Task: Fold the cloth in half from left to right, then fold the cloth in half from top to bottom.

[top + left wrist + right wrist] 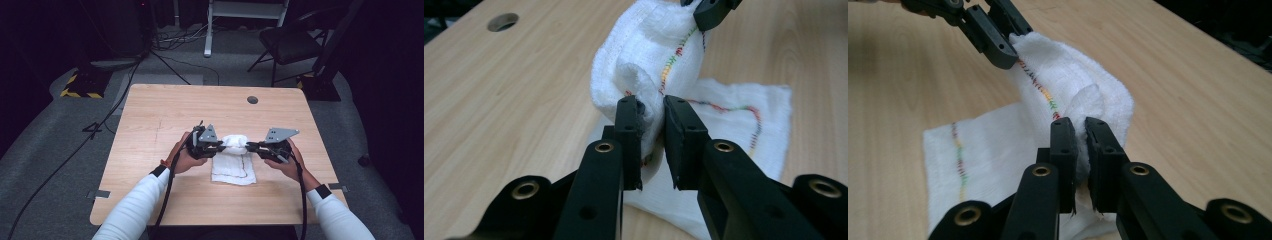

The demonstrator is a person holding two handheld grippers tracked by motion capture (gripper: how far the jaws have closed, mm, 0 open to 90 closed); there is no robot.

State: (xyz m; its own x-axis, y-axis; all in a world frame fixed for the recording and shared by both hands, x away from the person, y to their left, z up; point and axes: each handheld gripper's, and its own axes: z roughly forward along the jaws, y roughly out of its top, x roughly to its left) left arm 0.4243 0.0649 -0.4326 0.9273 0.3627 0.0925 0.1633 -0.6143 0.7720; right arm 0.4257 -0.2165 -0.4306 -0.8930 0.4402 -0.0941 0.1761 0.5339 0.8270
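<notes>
High view showed the wooden table [165, 115] as the biggest thing, its far side bearing a round hole [252, 99] and its near edge cut off by the bottom of the frame. Beyond it the floor ran into darkness, where a chair [290, 42] and cables were hard to make out.

Two white sleeves came up from the bottom edge, the shoulders out of frame. The forearms angled inward, and the hands faced each other across the middle of the table.

A white cloth [234, 167] lay near the table's centre, its near part flat on the wood and its far part lifted into a hump between the grippers. Coloured stitching ran along it; the underside of the raised fold was hidden.

The left gripper [220, 145] pointed right, toward the other hand, and was clamped on the cloth's left edge; in the left gripper view [653, 145] the fabric was pinched between its jaws. The right gripper [250, 146] pointed left and was likewise closed on the cloth's right edge, as the right gripper view [1081, 160] showed. Grey plates hid much of both hands.
</notes>
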